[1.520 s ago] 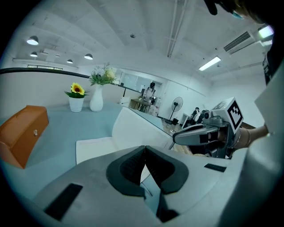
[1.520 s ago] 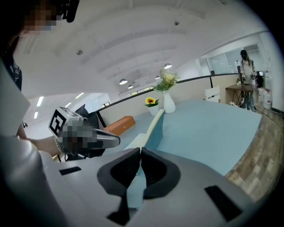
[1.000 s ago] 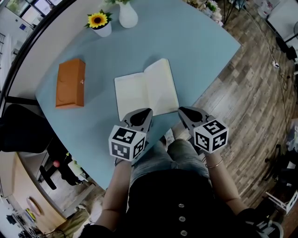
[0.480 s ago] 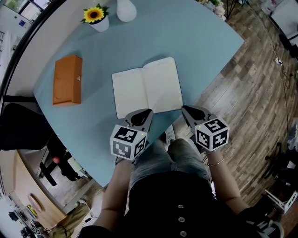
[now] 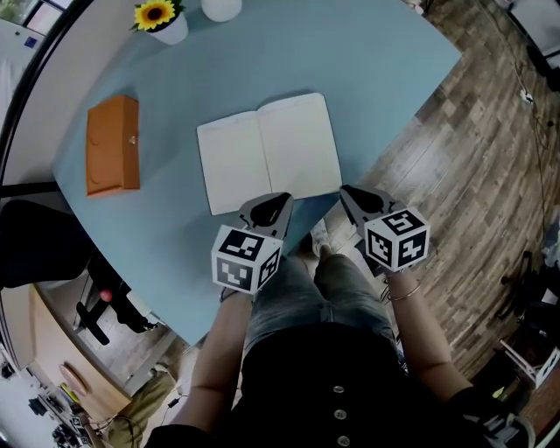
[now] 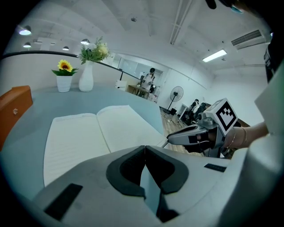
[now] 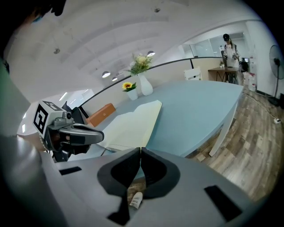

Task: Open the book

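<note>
The book (image 5: 269,151) lies open and flat on the light blue table (image 5: 350,70), its blank cream pages up. It also shows in the left gripper view as the book (image 6: 93,133) and in the right gripper view as the book (image 7: 133,122). My left gripper (image 5: 278,200) hovers just below the book's near edge, jaws shut with nothing in them. My right gripper (image 5: 347,192) sits off the book's near right corner, over the table edge, also shut and empty. Neither gripper touches the book.
An orange case (image 5: 112,157) lies on the table left of the book. A small sunflower pot (image 5: 160,19) and a white vase (image 5: 220,8) stand at the far edge. Wooden floor (image 5: 472,166) lies to the right. The person's legs are below the grippers.
The book stays open and still. Both grippers hold their spots at its near edge, both shut; the head view has shifted, so everything sits a little higher and further left in the picture.
</note>
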Demonstrator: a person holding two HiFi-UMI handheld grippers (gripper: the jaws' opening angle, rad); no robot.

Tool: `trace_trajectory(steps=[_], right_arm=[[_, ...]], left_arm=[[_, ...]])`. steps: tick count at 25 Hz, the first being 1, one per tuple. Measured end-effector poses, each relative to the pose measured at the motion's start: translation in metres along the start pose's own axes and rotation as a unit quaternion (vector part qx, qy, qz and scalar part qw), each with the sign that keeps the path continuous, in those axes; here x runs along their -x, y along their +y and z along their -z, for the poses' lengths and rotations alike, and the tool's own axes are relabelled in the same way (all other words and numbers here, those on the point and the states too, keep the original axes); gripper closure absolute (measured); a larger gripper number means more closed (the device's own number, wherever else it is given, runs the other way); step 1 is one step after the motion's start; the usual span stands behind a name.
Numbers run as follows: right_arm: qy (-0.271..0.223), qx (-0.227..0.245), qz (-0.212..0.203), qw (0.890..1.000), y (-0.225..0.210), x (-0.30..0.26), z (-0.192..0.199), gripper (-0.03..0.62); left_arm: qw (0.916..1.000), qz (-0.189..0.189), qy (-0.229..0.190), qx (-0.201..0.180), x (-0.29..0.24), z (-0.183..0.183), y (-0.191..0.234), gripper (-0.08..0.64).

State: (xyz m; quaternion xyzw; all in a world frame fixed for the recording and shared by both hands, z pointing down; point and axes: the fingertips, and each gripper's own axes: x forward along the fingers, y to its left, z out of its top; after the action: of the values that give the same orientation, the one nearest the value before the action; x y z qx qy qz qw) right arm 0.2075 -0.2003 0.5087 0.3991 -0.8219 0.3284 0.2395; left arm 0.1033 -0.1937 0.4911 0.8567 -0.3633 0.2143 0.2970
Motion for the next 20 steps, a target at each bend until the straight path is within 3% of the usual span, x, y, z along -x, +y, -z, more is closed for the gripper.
trace_trajectory(steps=[10,20], right_arm=[[0.015,-0.027,-0.004,1.0,-0.012,-0.014,0.016,0.586],[0.025,0.01,0.004,1.0,-0.014,-0.019,0.02,0.574]], left_arm=[[0.9999,0.0,0.0,-0.015,-0.021,0.003,-0.006,0.548],[1.0,-0.005,0.0,-0.002,-0.023,0.005,0.003,0.547]])
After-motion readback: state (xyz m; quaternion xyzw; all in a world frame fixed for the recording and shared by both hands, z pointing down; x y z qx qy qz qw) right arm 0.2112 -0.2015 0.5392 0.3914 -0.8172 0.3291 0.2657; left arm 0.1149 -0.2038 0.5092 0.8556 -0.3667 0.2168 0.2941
